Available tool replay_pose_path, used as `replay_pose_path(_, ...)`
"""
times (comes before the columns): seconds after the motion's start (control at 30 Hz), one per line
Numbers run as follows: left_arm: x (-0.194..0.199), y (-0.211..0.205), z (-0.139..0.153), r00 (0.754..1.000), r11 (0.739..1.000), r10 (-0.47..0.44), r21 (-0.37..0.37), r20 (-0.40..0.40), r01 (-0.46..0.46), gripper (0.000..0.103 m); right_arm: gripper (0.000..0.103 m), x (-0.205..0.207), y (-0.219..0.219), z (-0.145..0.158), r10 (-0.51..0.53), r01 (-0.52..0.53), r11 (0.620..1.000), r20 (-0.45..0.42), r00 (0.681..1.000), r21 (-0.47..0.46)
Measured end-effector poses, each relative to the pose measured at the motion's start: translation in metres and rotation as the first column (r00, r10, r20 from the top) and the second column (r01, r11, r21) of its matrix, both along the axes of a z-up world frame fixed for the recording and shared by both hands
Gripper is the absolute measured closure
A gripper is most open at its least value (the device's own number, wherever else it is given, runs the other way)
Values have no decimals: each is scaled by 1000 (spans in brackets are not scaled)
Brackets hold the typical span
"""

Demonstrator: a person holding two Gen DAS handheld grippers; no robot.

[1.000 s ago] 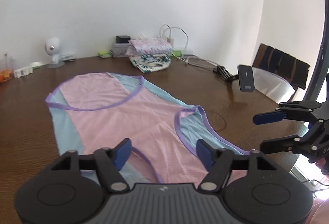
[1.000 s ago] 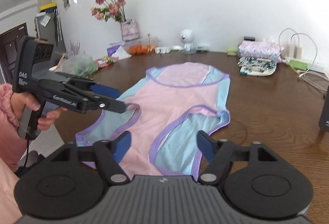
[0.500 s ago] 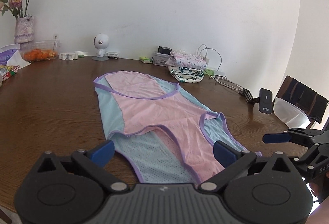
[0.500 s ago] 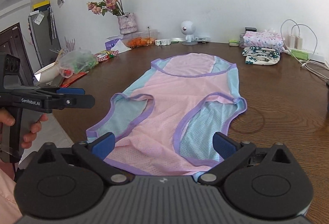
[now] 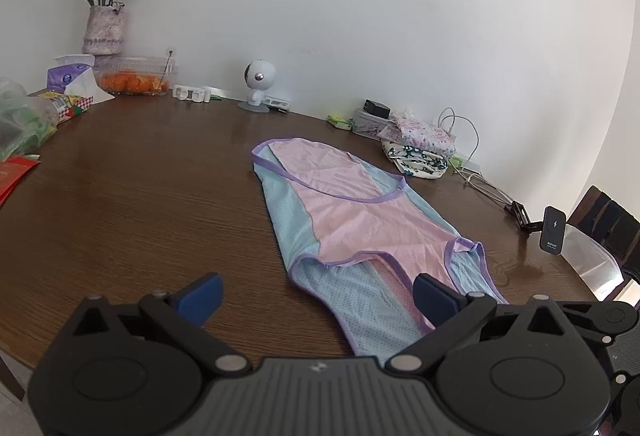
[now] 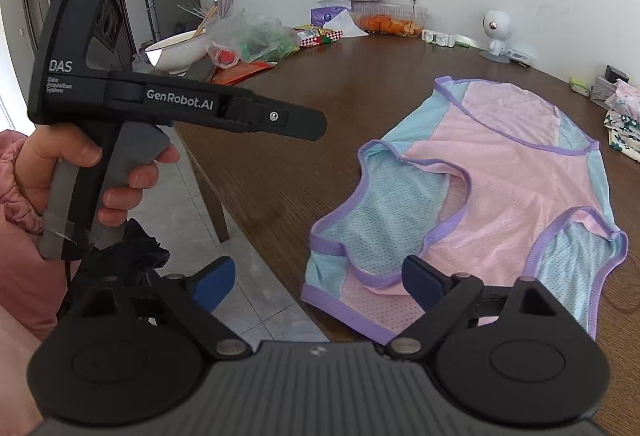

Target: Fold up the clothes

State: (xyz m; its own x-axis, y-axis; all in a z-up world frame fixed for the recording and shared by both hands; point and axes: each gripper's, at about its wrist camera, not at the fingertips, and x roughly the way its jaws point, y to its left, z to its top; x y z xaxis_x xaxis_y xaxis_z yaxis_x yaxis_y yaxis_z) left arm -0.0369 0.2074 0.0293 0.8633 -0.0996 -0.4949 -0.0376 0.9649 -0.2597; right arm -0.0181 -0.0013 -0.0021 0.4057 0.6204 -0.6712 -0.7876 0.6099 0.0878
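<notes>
A pink and light-blue sleeveless top (image 5: 360,220) with purple trim lies flat on the brown table (image 5: 140,204). My left gripper (image 5: 316,296) stands wide open at the top's near end, with nothing pressed between its blue pads. In the right wrist view the same top (image 6: 500,188) fills the right half. My right gripper (image 6: 320,282) hovers over the garment's near left corner at the table edge; its jaws are closing and the pads touch no cloth. A hand (image 6: 60,164) holds the left gripper (image 6: 316,124) off the table's left edge.
Folded clothes (image 5: 420,144), cables and a phone stand (image 5: 554,232) sit at the back right. A flower vase (image 5: 105,30), a tub of orange food (image 5: 134,80) and a white figurine (image 5: 258,84) line the wall. A bowl (image 6: 180,54) and bags crowd the far left.
Both views have swung left across the table. Both pairs of jaws stand wider than a second ago. The left gripper now looms close in the right wrist view, and the right gripper sits over the garment's corner.
</notes>
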Motion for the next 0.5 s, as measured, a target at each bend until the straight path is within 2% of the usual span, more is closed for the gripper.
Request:
replay_pose_path(0.03,-1,3,-1,1000,1000,-1,-6,-1,1,2,25,1,3,-2,-10,10,1000,-14,1000,0)
replay_pose_path(0.07,-2,5,-2,1000,1000,-4,-15,-1,4,2,28,2,5,-3,-21,21,1000,-24,999,0)
replay_pose_path(0.27,-9,13,-14,998,996,-67,-55,-11,66,4,28,7,2,9,-90,90,996,-7,996,21)
replay_pose_path(0.43,-17,4,-26,982,979,-180,-112,-64,172,12,25,42,-25,43,-221,220,975,36,975,38)
replay_pose_path(0.5,-18,-3,-29,975,973,-212,-107,-71,204,15,25,55,-32,56,-249,247,968,45,967,43)
